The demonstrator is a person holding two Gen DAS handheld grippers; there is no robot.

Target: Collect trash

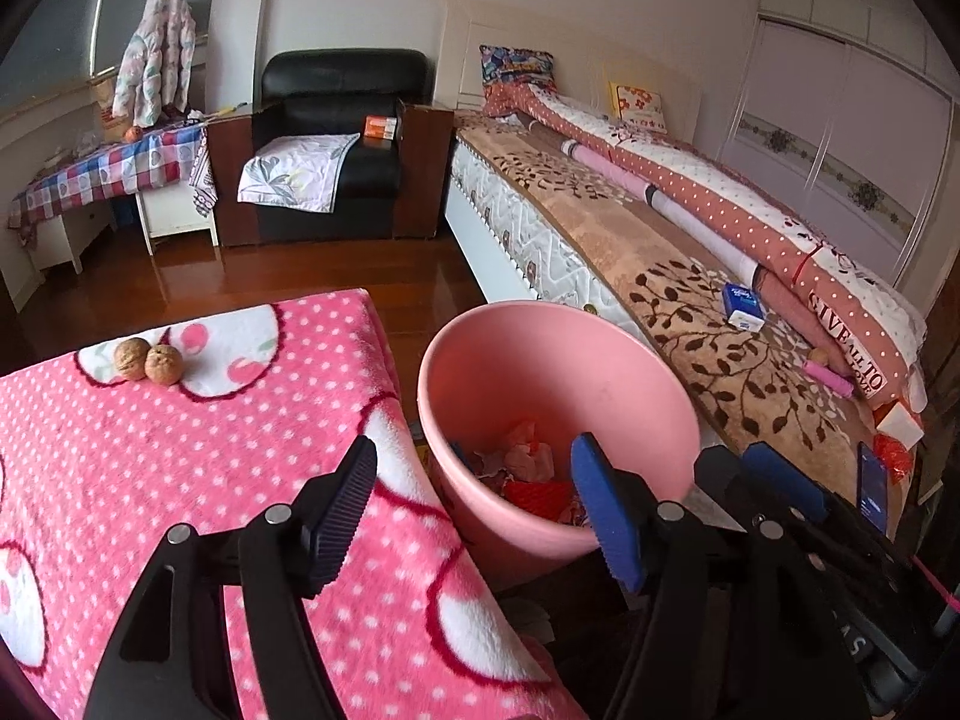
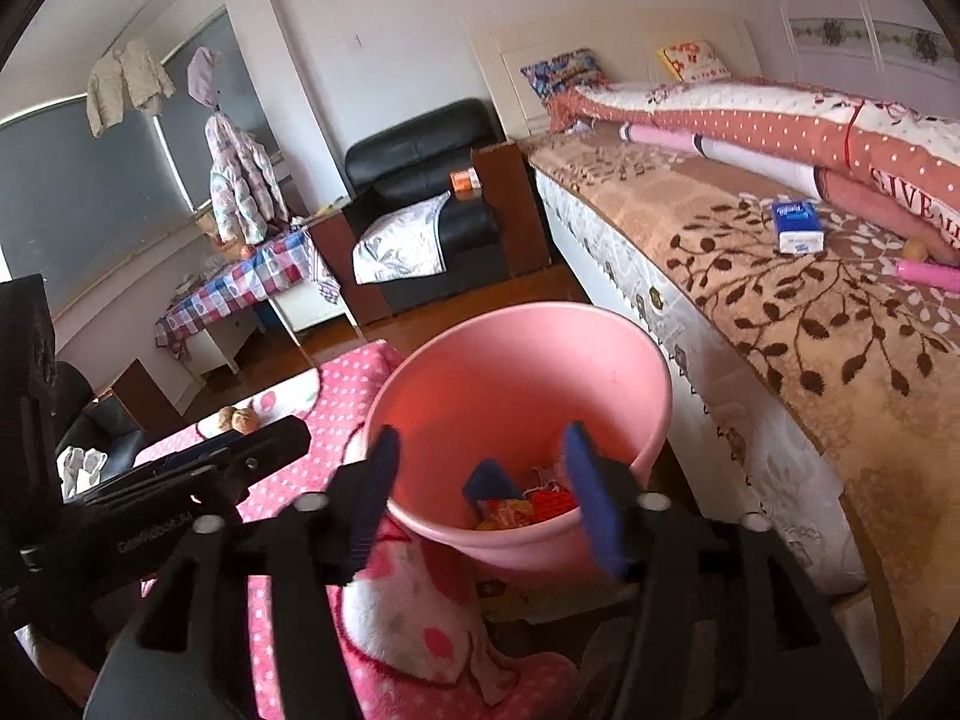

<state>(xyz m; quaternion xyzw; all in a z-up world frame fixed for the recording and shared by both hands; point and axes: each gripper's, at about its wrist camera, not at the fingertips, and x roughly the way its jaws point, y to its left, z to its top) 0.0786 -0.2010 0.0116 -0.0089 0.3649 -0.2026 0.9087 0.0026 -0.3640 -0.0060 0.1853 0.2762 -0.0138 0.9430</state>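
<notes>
A pink bin (image 1: 624,384) stands on the floor between a pink dotted blanket (image 1: 180,480) and the bed. It holds crumpled wrappers and paper (image 1: 528,468). My left gripper (image 1: 480,510) is open and empty, over the blanket's edge and the bin's near rim. In the right wrist view the bin (image 2: 522,360) holds red and orange wrappers (image 2: 528,507). My right gripper (image 2: 486,498) is open and empty, just above the bin's near rim. Two walnuts (image 1: 148,361) lie on the blanket, also in the right wrist view (image 2: 238,419).
The bed (image 1: 690,300) with a brown leaf blanket runs along the right, holding a blue tissue pack (image 1: 743,306) and a pink tube (image 1: 828,378). A black armchair (image 1: 336,138) and a checked table (image 1: 108,171) stand at the back across wooden floor.
</notes>
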